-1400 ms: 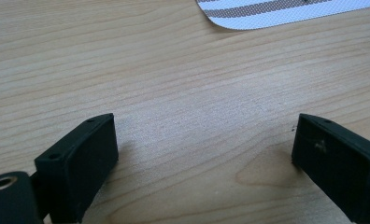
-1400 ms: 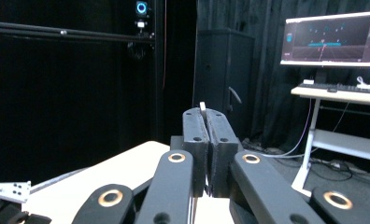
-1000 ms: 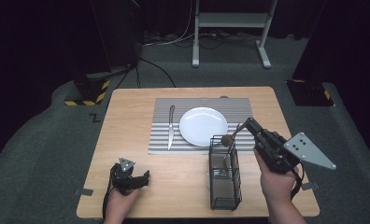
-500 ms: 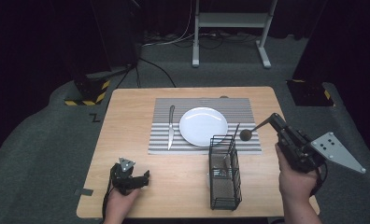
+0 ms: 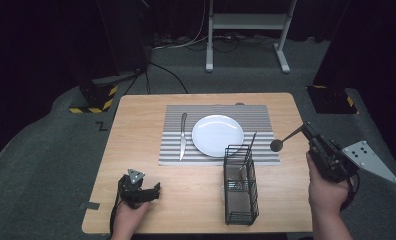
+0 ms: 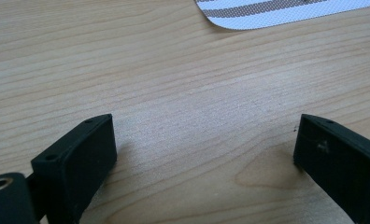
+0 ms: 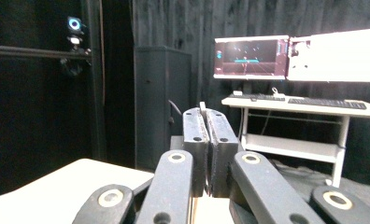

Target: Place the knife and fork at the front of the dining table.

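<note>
My right gripper (image 5: 307, 131) is raised beyond the table's right edge, shut on the handle of a dark spoon (image 5: 277, 145). The spoon's bowl points left and down, over the right end of the striped placemat (image 5: 213, 112). In the right gripper view the jaws stand pressed together (image 7: 203, 114) with the pale tip of the spoon handle (image 7: 202, 105) showing between them. A black wire caddy (image 5: 240, 186) stands at the front of the table with a utensil handle (image 5: 251, 143) leaning out of it. My left gripper (image 5: 153, 190) rests open on the wood at the front left, nothing between its fingers (image 6: 204, 140).
A white plate (image 5: 217, 135) lies in the middle of the placemat, with a knife (image 5: 182, 135) to its left. Past the table stand a desk with monitors (image 7: 290, 58) and a white stand (image 5: 246, 30). Cables run over the grey floor.
My right gripper has carried the spoon to the right, away from the caddy and out past the table's right edge. The left gripper has stayed still.
</note>
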The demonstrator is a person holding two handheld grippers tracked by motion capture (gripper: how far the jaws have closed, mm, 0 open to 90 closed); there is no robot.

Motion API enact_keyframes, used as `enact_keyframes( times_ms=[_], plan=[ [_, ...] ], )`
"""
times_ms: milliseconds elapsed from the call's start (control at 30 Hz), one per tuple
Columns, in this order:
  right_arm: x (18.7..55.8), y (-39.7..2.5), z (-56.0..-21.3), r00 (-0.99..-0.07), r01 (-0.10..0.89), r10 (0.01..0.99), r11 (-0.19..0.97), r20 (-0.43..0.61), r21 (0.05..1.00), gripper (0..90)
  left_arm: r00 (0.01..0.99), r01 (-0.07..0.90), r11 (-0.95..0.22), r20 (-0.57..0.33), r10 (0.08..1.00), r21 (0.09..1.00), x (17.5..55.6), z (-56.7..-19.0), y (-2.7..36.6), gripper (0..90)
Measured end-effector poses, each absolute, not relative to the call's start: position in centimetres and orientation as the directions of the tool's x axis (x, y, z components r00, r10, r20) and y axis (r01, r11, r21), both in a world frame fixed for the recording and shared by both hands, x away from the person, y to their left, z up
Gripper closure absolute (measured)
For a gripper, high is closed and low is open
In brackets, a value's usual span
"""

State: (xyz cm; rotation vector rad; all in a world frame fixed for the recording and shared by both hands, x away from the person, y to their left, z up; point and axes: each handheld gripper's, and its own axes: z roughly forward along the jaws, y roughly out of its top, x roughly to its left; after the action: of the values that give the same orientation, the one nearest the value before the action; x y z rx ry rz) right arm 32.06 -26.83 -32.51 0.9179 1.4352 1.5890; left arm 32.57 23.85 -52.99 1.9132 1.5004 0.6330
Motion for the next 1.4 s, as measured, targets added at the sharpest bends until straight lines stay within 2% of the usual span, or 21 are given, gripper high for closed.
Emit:
enact_keyframes(
  times_ms=[333, 667, 1067, 1400],
  plan=[
    [36.0, -27.1, -35.2, -0.378, 0.015, 0.926, -0.005, 0.010, 1.000, 88.4, 0.243, 0.675, -0.165, -0.006, 0.970, 0.719, 32.6, -53.0, 23.9, 5.5],
    [39.6, -25.7, -38.0, -0.376, 0.111, 0.926, 0.029, 0.015, 0.993, 88.4, 0.245, 0.675, -0.166, -0.007, 0.970, 0.719, 32.6, -53.0, 23.9, 5.4],
    [42.1, -22.4, -40.0, -0.399, 0.171, 0.917, 0.061, 0.012, 0.983, 88.4, 0.247, 0.675, -0.167, -0.007, 0.969, 0.719, 32.6, -53.0, 23.9, 5.3],
    [42.6, -20.9, -42.0, -0.409, 0.220, 0.912, 0.091, 0.007, 0.971, 88.4, 0.249, 0.674, -0.169, -0.005, 0.969, 0.719, 32.5, -53.0, 23.9, 5.3]
  ],
)
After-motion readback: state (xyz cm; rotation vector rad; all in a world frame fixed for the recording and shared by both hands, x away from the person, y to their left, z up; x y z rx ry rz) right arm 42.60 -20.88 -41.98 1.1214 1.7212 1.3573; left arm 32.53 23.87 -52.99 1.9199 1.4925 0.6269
